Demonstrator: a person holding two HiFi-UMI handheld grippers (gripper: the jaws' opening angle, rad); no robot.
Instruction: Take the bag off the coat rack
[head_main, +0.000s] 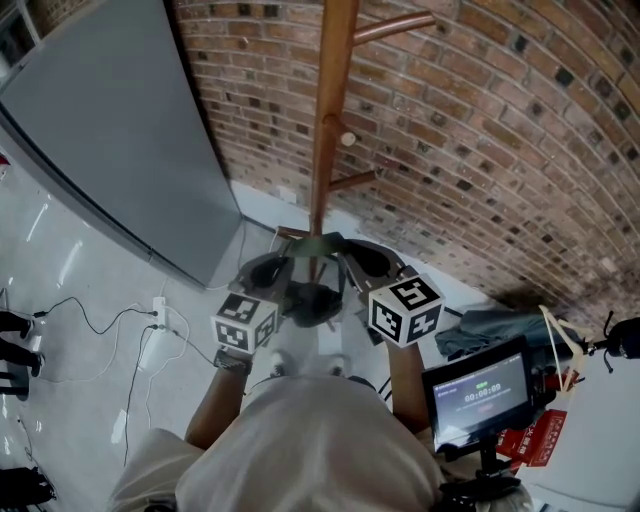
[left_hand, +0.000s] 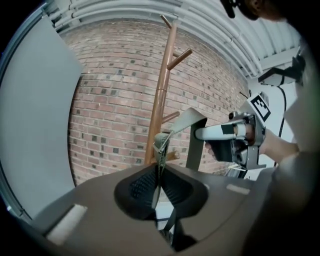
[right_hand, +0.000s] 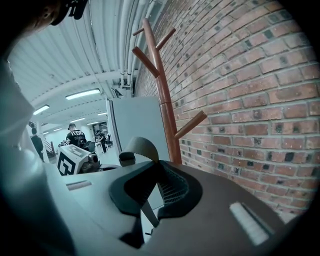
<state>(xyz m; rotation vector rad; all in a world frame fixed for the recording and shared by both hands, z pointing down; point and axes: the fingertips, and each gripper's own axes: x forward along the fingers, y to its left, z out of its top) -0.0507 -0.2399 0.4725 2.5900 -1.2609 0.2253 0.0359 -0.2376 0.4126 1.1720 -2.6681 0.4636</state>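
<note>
A wooden coat rack with slanted pegs stands against the brick wall. It also shows in the left gripper view and the right gripper view. A dark bag hangs low between my two grippers, in front of the pole. Its grey-green strap arcs from one gripper to the other, and no peg passes through it in the gripper views. My left gripper is shut on the strap. My right gripper is shut on the same strap. In the head view, the left gripper and right gripper sit close together.
A tall grey panel leans at the left, next to the brick wall. A power strip with cables lies on the pale floor. At the right are a small screen and a blue-grey cloth. People stand far off.
</note>
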